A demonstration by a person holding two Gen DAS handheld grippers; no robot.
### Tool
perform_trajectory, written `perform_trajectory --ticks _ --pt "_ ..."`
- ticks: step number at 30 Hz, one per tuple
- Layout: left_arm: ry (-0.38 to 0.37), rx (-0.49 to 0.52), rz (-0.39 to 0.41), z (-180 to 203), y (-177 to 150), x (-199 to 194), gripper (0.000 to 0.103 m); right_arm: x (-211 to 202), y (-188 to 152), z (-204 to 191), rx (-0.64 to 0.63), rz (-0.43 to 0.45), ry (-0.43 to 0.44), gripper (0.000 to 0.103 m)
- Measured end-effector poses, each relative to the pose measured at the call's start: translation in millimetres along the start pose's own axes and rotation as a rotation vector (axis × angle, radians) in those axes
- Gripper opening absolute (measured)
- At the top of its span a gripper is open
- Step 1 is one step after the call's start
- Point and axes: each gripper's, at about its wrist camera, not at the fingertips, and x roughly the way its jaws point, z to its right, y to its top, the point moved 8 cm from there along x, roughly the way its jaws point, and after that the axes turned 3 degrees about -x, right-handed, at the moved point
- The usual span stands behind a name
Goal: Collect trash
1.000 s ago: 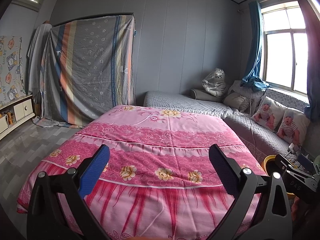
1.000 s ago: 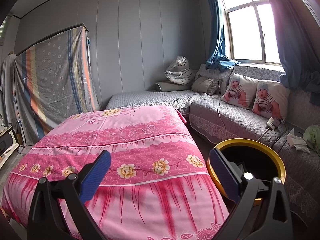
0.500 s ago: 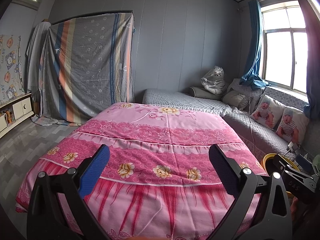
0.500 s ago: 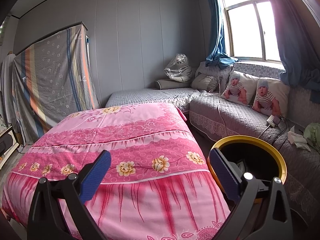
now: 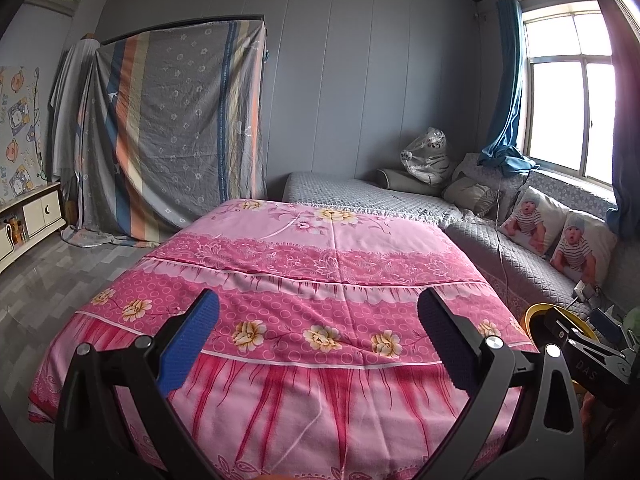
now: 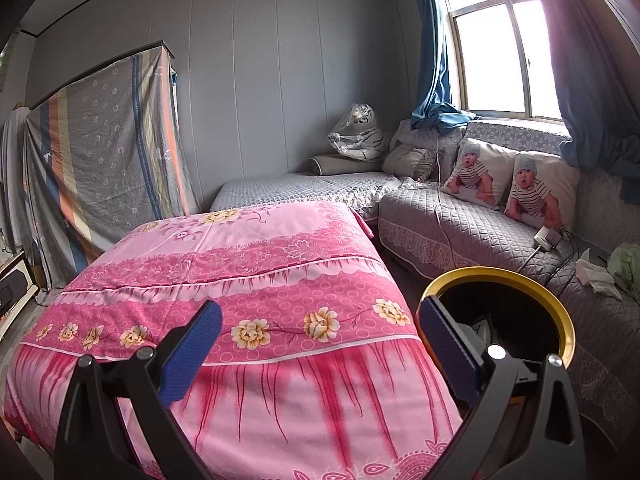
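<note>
A bed under a pink flowered cover fills the middle of both views. To its right runs a grey quilted sofa, set in an L along the wall and under the window, with two baby-print cushions leaning on its back. A striped sheet hangs over a frame at the far left wall. Between bed and sofa stands a black trash bin with a yellow rim; something pale lies inside, too dim to identify. On the sofa seat just right of the bin lie a crumpled white tissue and a pale green wad. The left hand-held gripper hovers above the foot of the bed, jaws spread wide and empty. The right hand-held gripper is likewise released and empty, its right finger overlapping the bin's rim in view.
</note>
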Motion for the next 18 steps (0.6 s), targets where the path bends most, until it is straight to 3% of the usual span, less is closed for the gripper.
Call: perform_trajectory --ticks 18 --pt "-0.026 0.009 -0.009 2.2 -0.6 0.4 0.095 0.4 0.1 -0.1 0.0 -0.001 0.0 0.095"
